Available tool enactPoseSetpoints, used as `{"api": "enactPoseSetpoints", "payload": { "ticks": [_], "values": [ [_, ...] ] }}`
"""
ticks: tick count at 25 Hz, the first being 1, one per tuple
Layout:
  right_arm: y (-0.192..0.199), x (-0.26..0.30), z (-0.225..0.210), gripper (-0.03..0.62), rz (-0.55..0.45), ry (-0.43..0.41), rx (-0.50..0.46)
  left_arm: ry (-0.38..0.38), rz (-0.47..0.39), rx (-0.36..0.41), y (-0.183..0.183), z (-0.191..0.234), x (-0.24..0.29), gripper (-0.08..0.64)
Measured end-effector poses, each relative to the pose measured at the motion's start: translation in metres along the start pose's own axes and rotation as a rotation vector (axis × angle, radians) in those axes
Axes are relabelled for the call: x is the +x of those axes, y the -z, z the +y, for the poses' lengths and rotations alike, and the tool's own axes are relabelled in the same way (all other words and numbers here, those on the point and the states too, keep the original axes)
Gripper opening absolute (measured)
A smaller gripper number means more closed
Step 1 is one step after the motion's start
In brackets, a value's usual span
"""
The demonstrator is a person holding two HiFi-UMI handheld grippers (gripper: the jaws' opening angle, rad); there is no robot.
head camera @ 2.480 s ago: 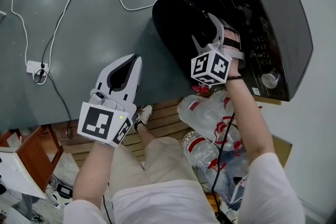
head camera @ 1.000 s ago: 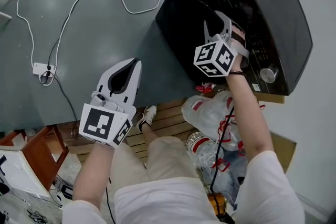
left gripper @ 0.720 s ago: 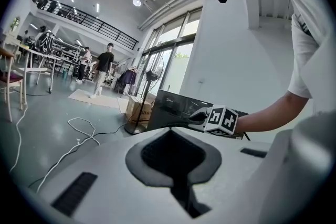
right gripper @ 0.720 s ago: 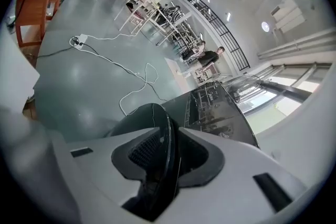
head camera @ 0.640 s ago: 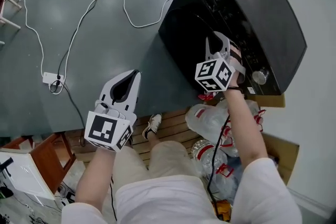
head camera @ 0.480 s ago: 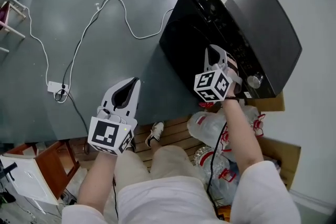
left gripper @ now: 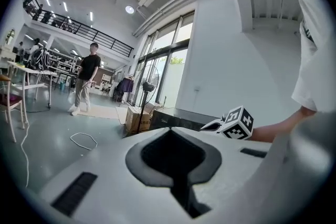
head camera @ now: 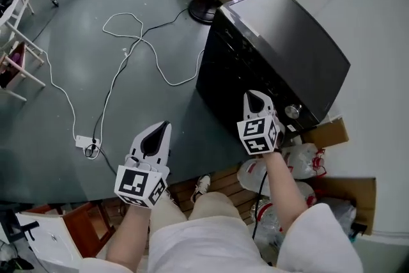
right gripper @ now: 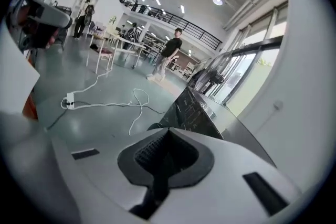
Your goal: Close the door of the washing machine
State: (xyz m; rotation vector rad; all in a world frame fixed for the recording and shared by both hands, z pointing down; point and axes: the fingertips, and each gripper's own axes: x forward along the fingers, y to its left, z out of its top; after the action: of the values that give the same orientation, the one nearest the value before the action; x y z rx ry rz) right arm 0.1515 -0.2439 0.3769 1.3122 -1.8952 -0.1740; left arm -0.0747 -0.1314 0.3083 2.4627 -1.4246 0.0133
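Checking that the washing machine [head camera: 281, 41] door [head camera: 231, 83] is latched

We keep both tongs empty with jaws together: the right gripper [head camera: 254, 97] near the front's corner by the knob [head camera: 293, 111], the left gripper [head camera: 160, 131] well apart over the floor [head camera: 64, 41]. The washing machine stands against the wall [head camera: 377, 22]. The door looks flush; we judge it closed and check that no gap remains.
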Motion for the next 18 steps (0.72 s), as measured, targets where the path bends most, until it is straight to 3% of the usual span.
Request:
{"api": "enactPoseSetpoints", "payload": {
  "ticks": [8, 18],
  "values": [
    [-0.026, -0.082, -0.009, -0.002, -0.138, -0.055, 0.315, 0.0, -0.07, 0.084, -0.062, -0.022, -0.024, 0.003],
    [-0.062, -0.172, -0.054, -0.002, -0.319, -0.012, 0.403, -0.005, -0.174, 0.162, -0.127, -0.041, -0.058, 0.003]
  ]
}}
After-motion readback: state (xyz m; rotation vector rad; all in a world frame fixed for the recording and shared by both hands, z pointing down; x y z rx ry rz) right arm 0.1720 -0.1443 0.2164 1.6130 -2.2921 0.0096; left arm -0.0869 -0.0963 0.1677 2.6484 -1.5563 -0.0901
